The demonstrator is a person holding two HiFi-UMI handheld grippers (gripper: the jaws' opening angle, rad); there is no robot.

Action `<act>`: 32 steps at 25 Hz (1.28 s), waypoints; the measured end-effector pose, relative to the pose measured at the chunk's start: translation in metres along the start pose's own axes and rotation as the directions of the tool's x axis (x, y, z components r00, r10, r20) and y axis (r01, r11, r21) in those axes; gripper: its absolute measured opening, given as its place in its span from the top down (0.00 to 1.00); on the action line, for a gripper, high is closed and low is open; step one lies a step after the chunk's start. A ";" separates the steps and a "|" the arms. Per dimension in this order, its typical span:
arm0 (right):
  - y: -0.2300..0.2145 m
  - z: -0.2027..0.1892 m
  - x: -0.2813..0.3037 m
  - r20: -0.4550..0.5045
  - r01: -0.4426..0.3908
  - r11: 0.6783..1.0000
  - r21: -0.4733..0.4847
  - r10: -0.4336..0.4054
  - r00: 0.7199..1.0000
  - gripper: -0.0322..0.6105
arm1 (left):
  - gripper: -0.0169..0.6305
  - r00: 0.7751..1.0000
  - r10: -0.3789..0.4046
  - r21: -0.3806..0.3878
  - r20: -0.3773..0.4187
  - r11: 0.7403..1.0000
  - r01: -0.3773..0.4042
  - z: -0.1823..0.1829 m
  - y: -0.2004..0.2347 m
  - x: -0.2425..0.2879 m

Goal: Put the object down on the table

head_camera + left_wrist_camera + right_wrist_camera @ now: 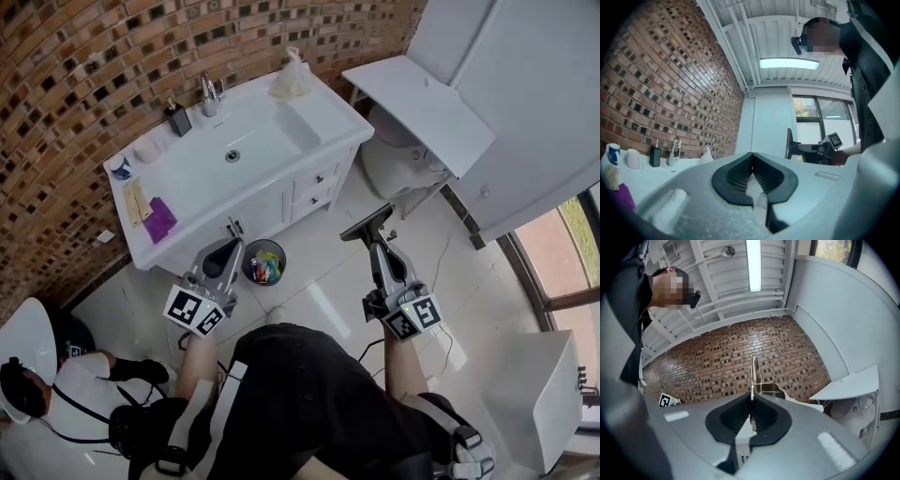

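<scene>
The right hand-held gripper [378, 236] is clamped on a thin dark plate [366, 223], held in the air well short of the white vanity surface [192, 178]; the left hand-held gripper [232, 234] is closed, empty. Carrying stage, I'd say: next, bring it over bare counter and lower

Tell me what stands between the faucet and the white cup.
A dark soap dispenser stands between the faucet and the white cup, shown in both the head view and the left gripper view.
</scene>
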State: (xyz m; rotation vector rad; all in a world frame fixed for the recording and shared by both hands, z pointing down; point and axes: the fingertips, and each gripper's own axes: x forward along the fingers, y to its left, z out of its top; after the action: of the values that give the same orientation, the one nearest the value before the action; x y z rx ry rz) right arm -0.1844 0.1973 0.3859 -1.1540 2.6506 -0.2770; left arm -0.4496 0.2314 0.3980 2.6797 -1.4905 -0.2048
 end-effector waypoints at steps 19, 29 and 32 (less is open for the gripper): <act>-0.036 0.032 0.002 0.078 0.219 0.971 -0.092 -0.212 0.974 0.94 | 0.97 0.968 -0.249 -0.012 0.006 0.968 0.249 -0.009 0.020 0.097; -0.046 0.035 -0.033 0.103 0.399 0.905 -0.149 -0.387 0.916 0.94 | 0.97 0.903 -0.429 -0.054 0.004 0.902 0.429 -0.019 0.001 0.145; -0.048 0.039 -0.045 0.123 0.452 0.881 -0.141 -0.438 0.891 0.94 | 0.97 0.880 -0.475 -0.066 -0.003 0.878 0.474 -0.022 -0.007 0.155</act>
State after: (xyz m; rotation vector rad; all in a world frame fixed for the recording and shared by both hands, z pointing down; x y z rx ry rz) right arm -0.1100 0.1947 0.3679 -1.7866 2.3361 -0.0782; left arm -0.3596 0.1032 0.4064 2.9334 -0.7736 -0.2442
